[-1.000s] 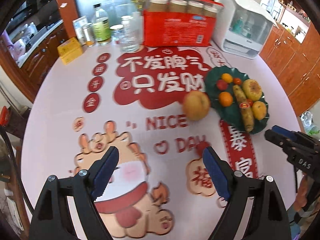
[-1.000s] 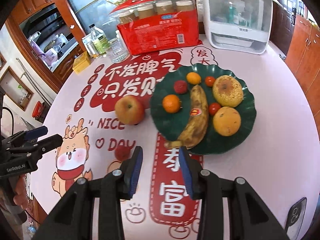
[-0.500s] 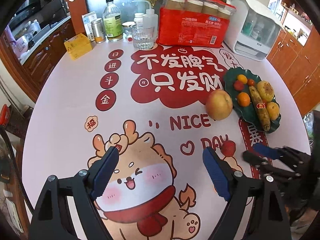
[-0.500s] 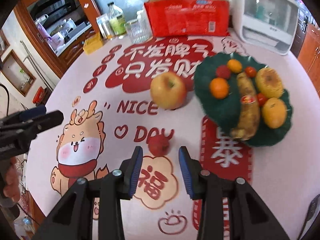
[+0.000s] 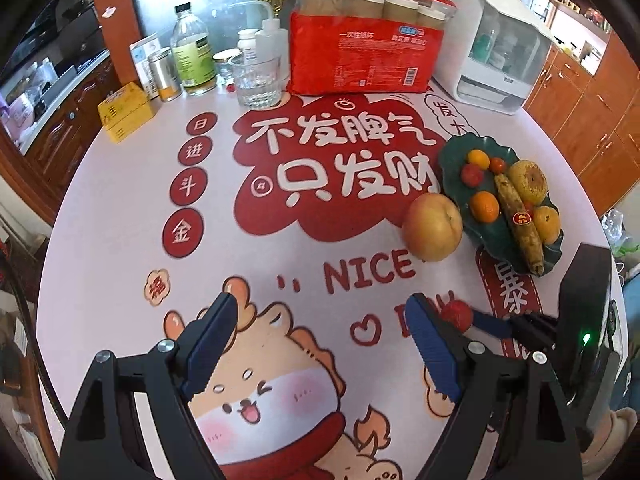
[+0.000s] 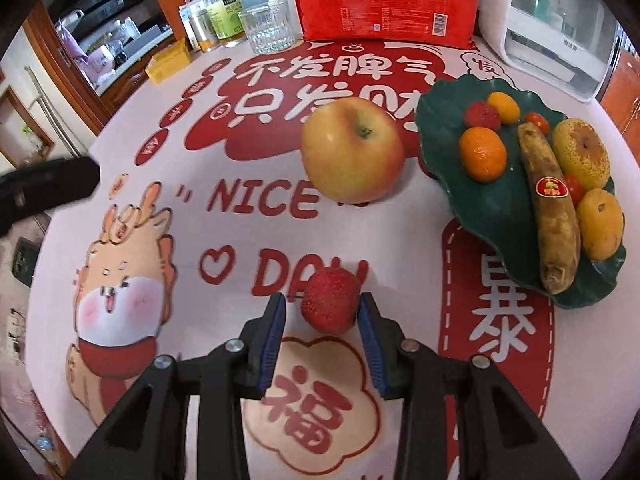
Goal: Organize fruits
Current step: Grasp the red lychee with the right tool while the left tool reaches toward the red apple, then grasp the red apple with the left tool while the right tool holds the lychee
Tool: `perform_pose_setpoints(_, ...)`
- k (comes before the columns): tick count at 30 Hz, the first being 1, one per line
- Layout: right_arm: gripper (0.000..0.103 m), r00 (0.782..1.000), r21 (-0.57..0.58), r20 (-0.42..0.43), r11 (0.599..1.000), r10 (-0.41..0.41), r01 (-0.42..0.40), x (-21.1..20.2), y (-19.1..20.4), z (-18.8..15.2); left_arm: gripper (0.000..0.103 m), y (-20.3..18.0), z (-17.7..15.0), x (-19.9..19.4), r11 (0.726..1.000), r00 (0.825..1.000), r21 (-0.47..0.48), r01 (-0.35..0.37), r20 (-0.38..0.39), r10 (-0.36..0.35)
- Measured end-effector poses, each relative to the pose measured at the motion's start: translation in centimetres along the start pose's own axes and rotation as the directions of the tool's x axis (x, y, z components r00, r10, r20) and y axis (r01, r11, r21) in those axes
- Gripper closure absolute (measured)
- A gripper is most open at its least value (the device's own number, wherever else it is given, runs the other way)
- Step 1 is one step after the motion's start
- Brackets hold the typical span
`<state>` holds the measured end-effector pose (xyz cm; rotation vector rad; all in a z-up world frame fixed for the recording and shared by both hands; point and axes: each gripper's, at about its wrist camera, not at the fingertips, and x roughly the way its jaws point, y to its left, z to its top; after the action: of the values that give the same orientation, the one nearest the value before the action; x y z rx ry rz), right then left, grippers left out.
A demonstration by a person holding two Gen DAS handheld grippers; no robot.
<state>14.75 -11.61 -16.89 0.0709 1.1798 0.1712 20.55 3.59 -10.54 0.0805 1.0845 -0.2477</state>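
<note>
The right gripper [image 6: 322, 312] points down at the table [image 6: 248, 240] with a small red bumpy fruit [image 6: 330, 300] sitting between its 2 blue pads. The jaws are closing on it: the right pad [image 6: 370, 320] is at the fruit's side, while a thin strip of table shows between the fruit and the left pad [image 6: 274, 320], so the clamp is not complete. The fruit rests on the printed tablecloth, just below the word "DAY" and above a cloud-shaped red character. Beyond it, an apple [image 6: 352, 150] stands on the cloth, stem up, just beside the rim of a dark green leaf-shaped plate [image 6: 492, 216]. On the plate lie a brown-spotted banana [image 6: 554, 216] with a red sticker, 2 oranges, a speckled yellow pear-like fruit [image 6: 582, 152], another small red bumpy fruit, a small yellow-orange fruit and 2 cherry tomatoes. The left gripper [image 5: 316, 348] hangs over the cartoon animal print with its jaws wide apart and nothing between them; from its camera the red fruit [image 5: 456, 314] shows just past its right finger, with the right gripper's tips around it. At the table's far edge stand a red pack of paper cups [image 5: 364, 56], a glass [image 5: 258, 80], bottles, a yellow box [image 5: 126, 112] and a white appliance [image 5: 496, 44].
</note>
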Motion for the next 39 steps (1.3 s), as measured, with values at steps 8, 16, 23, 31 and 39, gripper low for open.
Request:
perform_pose_setpoints(8, 0.075, 0.998, -0.005, 0.056, 1.0, 0.003, -0.002, -2.0, -1.6, 0.1, 0.018, -2.8, 2.5, 2.4, 0.998, 0.999, 0.026, 0.049, -0.01, -0.049)
perform_pose_setpoints(16, 0.075, 0.987, 0.032, 0.16, 0.999, -0.022, 0.017, -6.6, -4.9, 1.0, 0.018, -6.6, 4.5, 5.9, 0.995, 0.995, 0.032, 0.09, -0.045, -0.089)
perform_pose_setpoints(23, 0.075, 0.98, 0.088, 0.194, 0.996, -0.046, 0.029, -8.3, -8.5, 2.2, 0.018, -9.6, 5.2, 8.7, 0.993, 0.991, 0.061, 0.099, -0.096, -0.093)
perform_pose_setpoints(31, 0.075, 0.981, 0.115, 0.191, 0.993, -0.028, 0.006, -8.3, -10.6, 2.0, 0.019, -11.5, 5.6, 11.2, 0.995, 0.992, 0.087, 0.055, -0.115, -0.045)
perform_pose_setpoints(39, 0.075, 0.982, 0.121, 0.186, 0.993, -0.025, 0.002, -8.1, -11.8, 1.5, 0.038, -11.8, 5.7, 12.5, 0.997, 0.993, 0.072, 0.023, -0.116, -0.015)
